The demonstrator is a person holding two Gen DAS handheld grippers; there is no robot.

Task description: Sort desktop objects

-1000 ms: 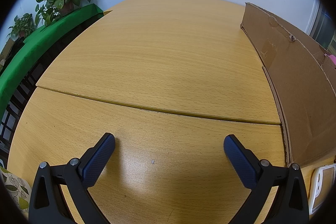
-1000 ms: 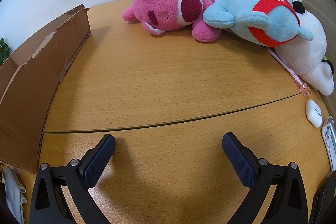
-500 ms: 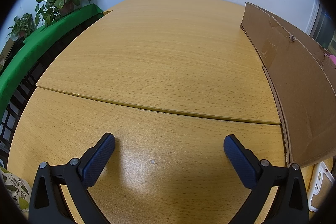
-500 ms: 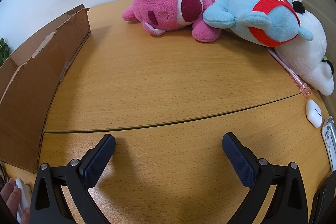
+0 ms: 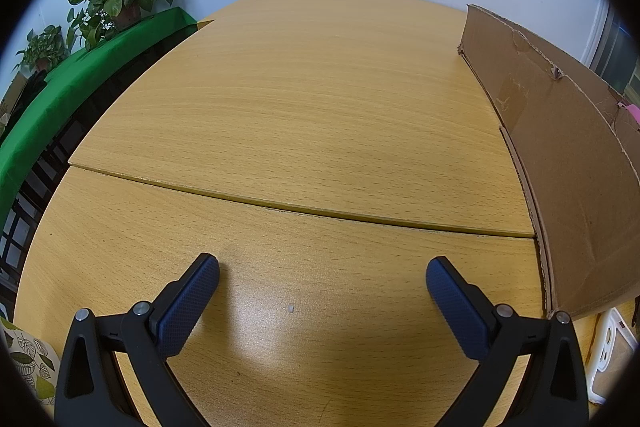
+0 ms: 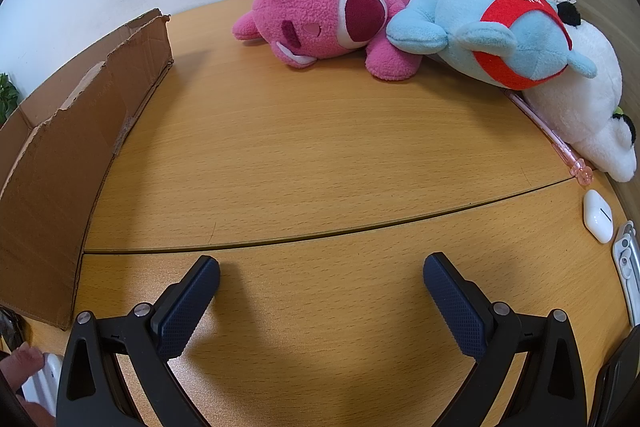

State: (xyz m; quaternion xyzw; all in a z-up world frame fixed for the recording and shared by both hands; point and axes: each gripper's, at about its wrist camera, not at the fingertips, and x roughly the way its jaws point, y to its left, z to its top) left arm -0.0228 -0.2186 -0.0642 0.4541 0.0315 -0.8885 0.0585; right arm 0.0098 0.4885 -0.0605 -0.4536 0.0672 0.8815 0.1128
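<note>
Plush toys (image 6: 420, 27) lie unsorted on counter (image 6: 320, 155); left gripper (image 5: 322, 281) and right gripper (image 6: 321, 277) both spread, empty; sorting apparently not begun.

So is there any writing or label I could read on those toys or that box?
Red band on the blue plush toy: small white embroidered characters, too small and blurred to read.
Cardboard box: no print visible in either view.
Pink plush toy, white earbud case: no text visible.

My blue-padded black right gripper (image 6: 321, 277) faces a pink plush bear (image 6: 328, 23) and a sky-blue plush toy banded red (image 6: 496, 35). Honey-coloured wood-grain desk (image 6: 320, 147), brown cardboard box (image 6: 72, 155).
</note>
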